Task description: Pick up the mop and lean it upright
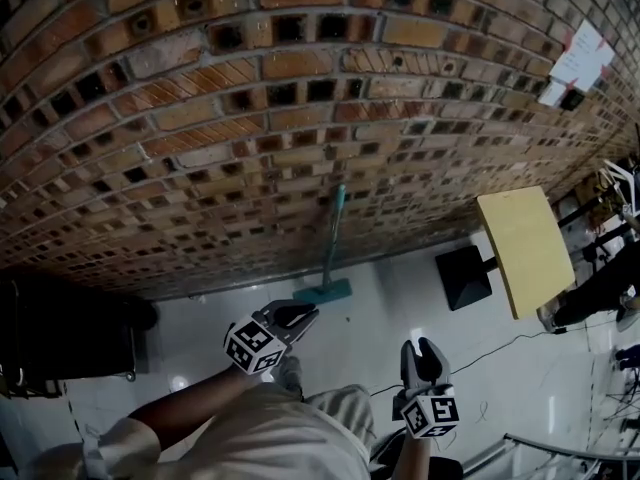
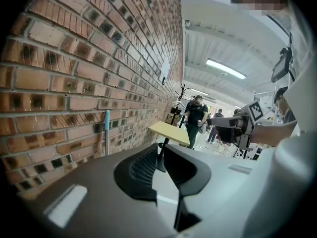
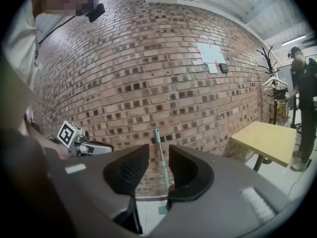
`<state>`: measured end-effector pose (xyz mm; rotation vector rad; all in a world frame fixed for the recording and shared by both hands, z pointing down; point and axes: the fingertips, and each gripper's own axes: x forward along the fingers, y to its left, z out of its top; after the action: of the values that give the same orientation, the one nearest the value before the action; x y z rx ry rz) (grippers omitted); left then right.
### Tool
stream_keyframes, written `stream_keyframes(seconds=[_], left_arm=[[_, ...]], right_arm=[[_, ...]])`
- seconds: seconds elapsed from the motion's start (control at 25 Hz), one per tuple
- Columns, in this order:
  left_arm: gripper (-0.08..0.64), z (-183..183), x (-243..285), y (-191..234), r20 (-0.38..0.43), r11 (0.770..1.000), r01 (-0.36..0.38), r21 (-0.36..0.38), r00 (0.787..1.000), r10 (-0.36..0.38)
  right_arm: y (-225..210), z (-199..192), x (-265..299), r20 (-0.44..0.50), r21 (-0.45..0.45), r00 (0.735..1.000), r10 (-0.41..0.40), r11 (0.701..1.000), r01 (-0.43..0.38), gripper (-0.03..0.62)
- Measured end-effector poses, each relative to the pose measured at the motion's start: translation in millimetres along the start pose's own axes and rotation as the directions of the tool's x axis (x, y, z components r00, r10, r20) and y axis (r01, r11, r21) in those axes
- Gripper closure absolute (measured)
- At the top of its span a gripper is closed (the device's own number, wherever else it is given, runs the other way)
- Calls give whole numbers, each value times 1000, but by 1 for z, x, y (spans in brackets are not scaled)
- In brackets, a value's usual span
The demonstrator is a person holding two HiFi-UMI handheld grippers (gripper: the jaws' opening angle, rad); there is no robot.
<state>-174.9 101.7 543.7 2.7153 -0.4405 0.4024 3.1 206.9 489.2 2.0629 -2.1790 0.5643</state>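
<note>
The brick wall fills most of the head view, with the pale floor below it. To the right a yellow-topped table stands on a black base. The teal mop leans upright against the wall, its head on the floor at the wall's foot. Both grippers are well short of it. Only the head view shows the mop whole. The left gripper view catches just the top of its handle at the left, and adds a person standing beyond the table. The right gripper view shows the handle and a bit of the head framed in the gap between its jaws, far off, plus papers pinned on the wall and a coat rack. The left gripper is held out on a bare forearm that reaches in from the lower left, tilted towards the mop's head. Its jaws stand apart with nothing between them. The right gripper sits lower and closer to the body, aimed at the wall. Its jaws are also parted and hold nothing.
</note>
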Motion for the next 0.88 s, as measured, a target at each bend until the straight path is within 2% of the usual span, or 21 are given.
stream_keyframes(seconds=[0.24, 0.52, 0.72, 0.88], left_arm=[[503, -2, 11, 18, -6, 999, -47, -23, 999, 47], [503, 15, 37, 34, -3, 988, -150, -46, 989, 150], [503, 33, 62, 43, -8, 966, -241, -91, 971, 241], [505, 49, 93, 50, -18, 956, -274, -103, 962, 274]], right_arm=[[-4, 13, 20, 8, -7, 999, 48, 999, -48, 474], [-46, 14, 68, -36, 14, 989, 145, 989, -144, 476], [-63, 45, 107, -73, -45, 962, 264, 962, -268, 476], [-74, 66, 142, -87, -75, 933, 349, 932, -356, 476]])
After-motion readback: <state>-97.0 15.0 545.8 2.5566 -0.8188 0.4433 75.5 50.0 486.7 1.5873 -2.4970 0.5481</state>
